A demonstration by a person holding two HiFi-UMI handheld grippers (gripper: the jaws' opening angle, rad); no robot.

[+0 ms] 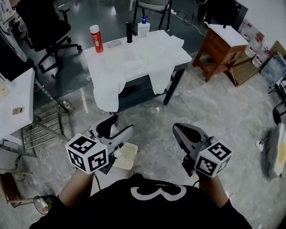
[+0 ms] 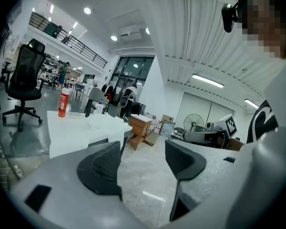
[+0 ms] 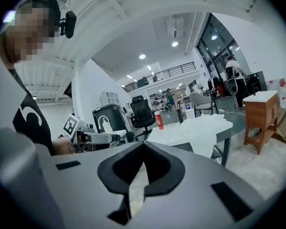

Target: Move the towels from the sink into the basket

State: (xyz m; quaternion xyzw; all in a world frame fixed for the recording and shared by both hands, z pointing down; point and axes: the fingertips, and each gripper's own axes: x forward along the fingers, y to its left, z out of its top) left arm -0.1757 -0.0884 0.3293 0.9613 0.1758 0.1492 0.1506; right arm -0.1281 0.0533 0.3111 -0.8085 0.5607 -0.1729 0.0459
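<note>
Towels [image 1: 148,56]: a white heap spread over the counter [image 1: 97,56] ahead, one end hanging off the front edge and another off the right side. They cover any sink basin, so I can't make it out. What looks like a black tap [image 1: 129,32] stands at the back.
Basket [image 1: 126,156]: white and perforated, on the floor by the person's feet, just under the left gripper [image 1: 118,125] and well apart from the counter.
Left gripper: held low and close to the body. Its fingers [image 2: 102,168] are spread, with only floor showing between them.
Right gripper [image 1: 180,130]: also low and near the body. Its fingers [image 3: 126,171] are pressed together at the tips and pinch nothing.
Step, as I judge it: nothing is picked up yet, and the reach to the counter comes first.
Risk, dragging: the towels overlap, so tugging one could pull the hanging ends and the rest onto the floor.
Risk, knocking: a red canister [image 1: 96,38] and a pump bottle [image 1: 143,27] stand near the heap, and a sweeping reach could topple them.
Risk, grasp: the right fingers would only push the cloth unless they part first.
Risk, drop-off: the basket is small and underfoot, so a trailing towel may spill over its rim.
</note>
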